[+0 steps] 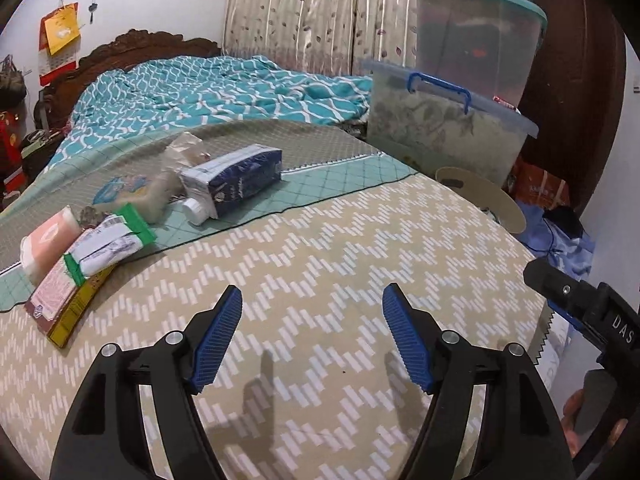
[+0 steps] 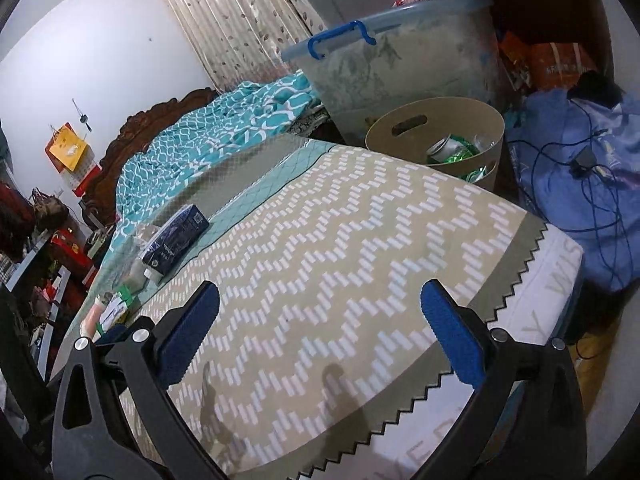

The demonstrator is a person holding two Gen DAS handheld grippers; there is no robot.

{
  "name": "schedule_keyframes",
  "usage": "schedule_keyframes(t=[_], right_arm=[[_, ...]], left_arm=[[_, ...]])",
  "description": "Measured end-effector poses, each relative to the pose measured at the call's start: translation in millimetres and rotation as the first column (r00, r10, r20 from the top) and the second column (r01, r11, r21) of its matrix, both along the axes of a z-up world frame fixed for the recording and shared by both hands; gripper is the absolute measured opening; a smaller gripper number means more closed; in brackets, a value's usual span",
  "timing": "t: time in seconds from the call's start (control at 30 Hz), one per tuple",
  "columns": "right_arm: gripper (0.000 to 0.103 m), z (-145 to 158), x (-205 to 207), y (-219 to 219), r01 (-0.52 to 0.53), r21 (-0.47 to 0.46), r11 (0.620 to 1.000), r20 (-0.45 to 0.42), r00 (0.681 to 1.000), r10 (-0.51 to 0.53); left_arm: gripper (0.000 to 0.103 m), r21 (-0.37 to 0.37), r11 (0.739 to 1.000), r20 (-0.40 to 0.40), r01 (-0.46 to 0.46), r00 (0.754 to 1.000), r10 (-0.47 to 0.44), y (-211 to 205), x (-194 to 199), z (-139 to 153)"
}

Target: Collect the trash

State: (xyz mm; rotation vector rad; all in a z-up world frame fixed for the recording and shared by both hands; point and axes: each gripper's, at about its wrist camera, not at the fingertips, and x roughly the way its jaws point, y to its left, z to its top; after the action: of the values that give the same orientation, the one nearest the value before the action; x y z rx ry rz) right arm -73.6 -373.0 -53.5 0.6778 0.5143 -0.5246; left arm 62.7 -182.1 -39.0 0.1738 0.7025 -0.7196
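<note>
Trash lies on the bed's left side: a dark blue carton [image 1: 236,178], a white bottle [image 1: 195,210], a clear plastic bag [image 1: 182,152], a green-and-white wrapper [image 1: 108,242], a pink packet [image 1: 50,238] and a flat red-yellow box [image 1: 66,300]. The carton also shows in the right wrist view [image 2: 176,240]. A beige bin [image 2: 436,140] with cans inside stands past the bed's far right corner. My left gripper [image 1: 312,300] is open and empty above the zigzag blanket. My right gripper [image 2: 320,300] is open and empty near the bed's right edge.
The beige zigzag blanket [image 2: 340,260] covers the near bed, a teal quilt [image 1: 200,88] the far part. Stacked plastic tubs [image 1: 448,132] stand behind the bin. A blue bag with cables [image 2: 580,184] lies right of the bed. Cluttered shelves [image 2: 44,272] stand at the left.
</note>
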Motion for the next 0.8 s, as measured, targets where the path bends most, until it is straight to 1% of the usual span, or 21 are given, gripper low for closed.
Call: schedule_keyframes(t=[0.13, 0.43, 0.53, 0.67, 0.73, 0.8], right_arm=[[0.1, -4.4, 0.7, 3.3, 0.001, 0.017, 1.0, -0.013, 1.0, -0.001], [0.1, -9.9, -0.8, 14.5, -0.027, 0.029, 0.999, -0.023, 0.999, 0.028], [0.1, -10.8, -2.6, 17.6, -0.025, 0.023, 0.999, -0.021, 0.999, 0.026], [0.1, -16.1, -3.2, 18.7, -0.034, 0.036, 0.999, -0.023, 0.999, 0.035], [0.1, -19.1, -3.1, 19.0, -0.041, 0.043, 0.998, -0.025, 0.999, 0.042], [0.1, -21.8, -2.0, 18.9, -0.053, 0.053, 0.997, -0.029, 0.998, 0.054]], left_arm=[[0.07, -0.023, 1.0, -0.001, 0.003, 1.0, -0.003, 3.0, 0.0, 0.8], [0.072, -0.022, 1.0, 0.007, -0.004, 1.0, 0.004, 3.0, -1.5, 2.0], [0.075, -0.023, 1.0, 0.029, -0.005, 1.0, 0.006, 3.2, -5.2, 3.7], [0.083, -0.022, 1.0, 0.068, -0.003, 0.998, 0.005, 2.8, -11.5, 6.3], [0.084, -0.026, 1.0, 0.08, -0.006, 0.997, 0.008, 3.0, -13.1, 7.4], [0.089, -0.03, 0.999, 0.084, -0.009, 0.996, 0.012, 3.9, -12.8, 8.1]])
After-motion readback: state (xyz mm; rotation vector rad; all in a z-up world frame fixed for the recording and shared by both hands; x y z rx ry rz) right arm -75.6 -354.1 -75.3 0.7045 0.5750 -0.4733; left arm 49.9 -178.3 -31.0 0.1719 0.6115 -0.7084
